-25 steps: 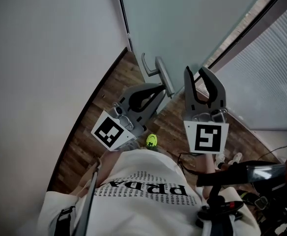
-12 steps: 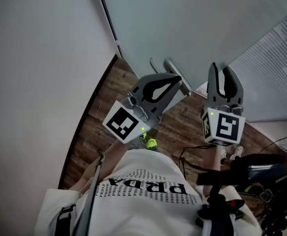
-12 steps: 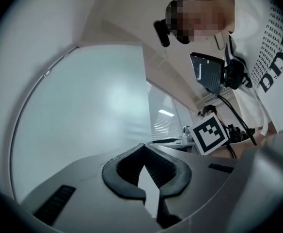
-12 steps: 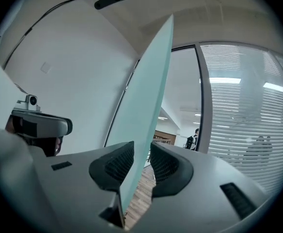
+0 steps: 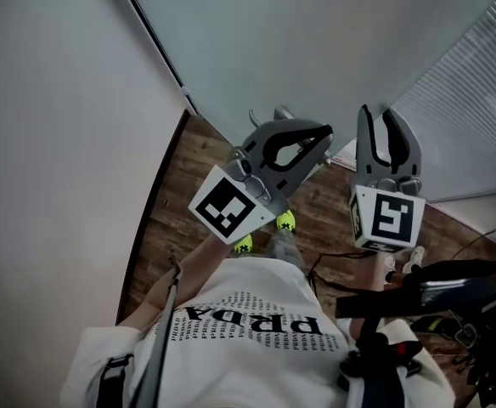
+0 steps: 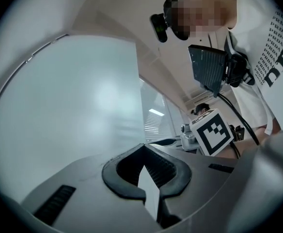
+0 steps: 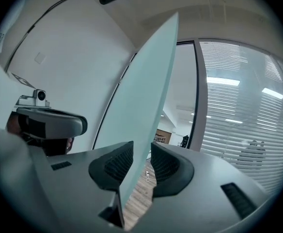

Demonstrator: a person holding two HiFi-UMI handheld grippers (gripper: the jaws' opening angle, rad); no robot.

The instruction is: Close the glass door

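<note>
Room: white wall (image 5: pixel 53 143) on the left, wood plank floor (image 5: pixel 188 194) underfoot, slatted blinds (image 5: pixel 477 117) on the right.
Door: frosted glass door (image 5: pixel 299 32) fills the top of the head view and stands at an angle to the wall. Its lever handle (image 5: pixel 282 111) pokes out just beyond the left gripper (image 5: pixel 323 143).
Right jaws: right gripper (image 7: pixel 141 152) has its jaws a little apart with nothing clamped. In its own view I see the door's free edge (image 7: pixel 146 96) running up through the gap. The leaf sits on the left-pad side and floor shows through the rest of the gap.
Left jaws: closed at the tips (image 6: pixel 143 147) and empty, with only the oval hollow between the pads. It points at the door's face (image 6: pixel 73 106), close to the handle.
Head view: right gripper (image 5: pixel 377 113) is upright beside the left one, in front of the door.
Can't tell: whether either gripper touches the glass.
Hidden: most of the handle sits behind the left gripper, and the door's top and bottom are cut off.
Operator: white printed shirt (image 5: pixel 256 330) and yellow-green shoes (image 5: pixel 287 220) on the planks.
</note>
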